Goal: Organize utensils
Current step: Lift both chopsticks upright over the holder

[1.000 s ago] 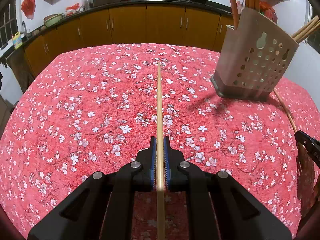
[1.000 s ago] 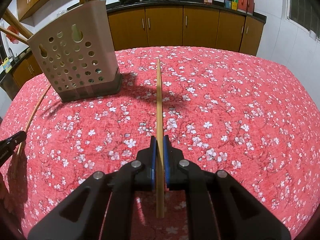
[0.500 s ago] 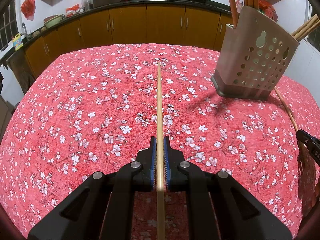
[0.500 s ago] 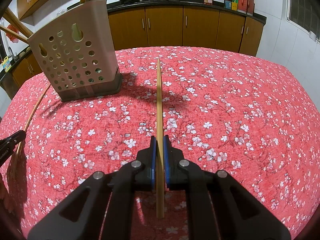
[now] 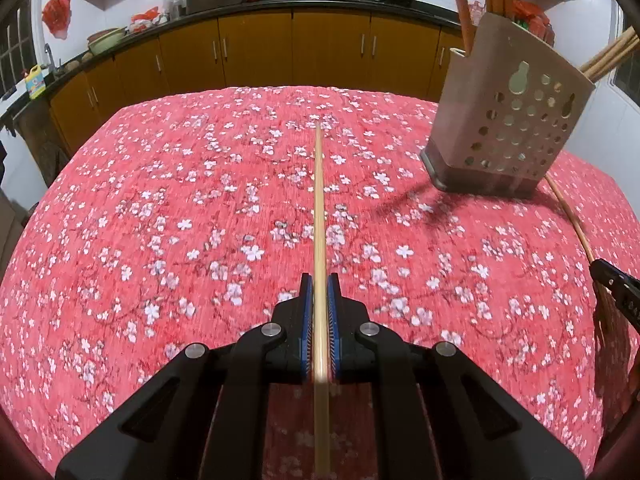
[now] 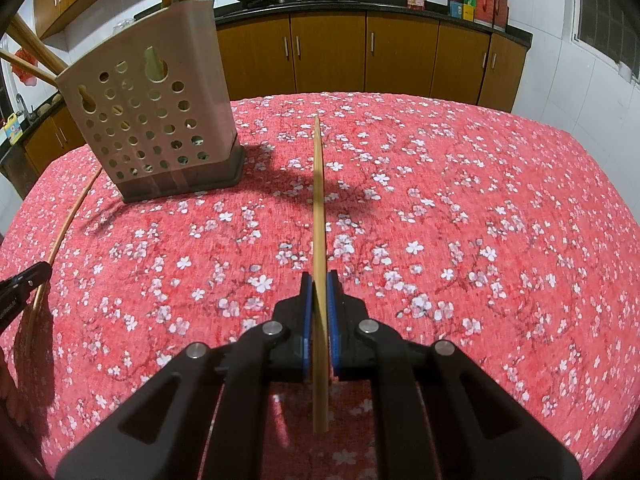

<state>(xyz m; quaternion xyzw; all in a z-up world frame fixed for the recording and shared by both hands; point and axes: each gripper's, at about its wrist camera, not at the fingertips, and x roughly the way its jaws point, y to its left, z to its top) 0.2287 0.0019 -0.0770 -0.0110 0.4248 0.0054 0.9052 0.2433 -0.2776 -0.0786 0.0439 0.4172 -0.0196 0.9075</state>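
Bamboo chopsticks are pinched lengthwise, one in the left gripper [image 5: 319, 312] and one in the right gripper [image 6: 318, 308], presumably for dropping into the perforated holder [image 6: 152, 120].

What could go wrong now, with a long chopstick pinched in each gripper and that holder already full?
The left gripper and right gripper each clamp a chopstick near its back end, so a long tip could swing and miss. The utensil holder already has sticks leaning out; a poke might tip it or jam. The loose-looking tablecloth could perhaps let the holder slide when bumped.
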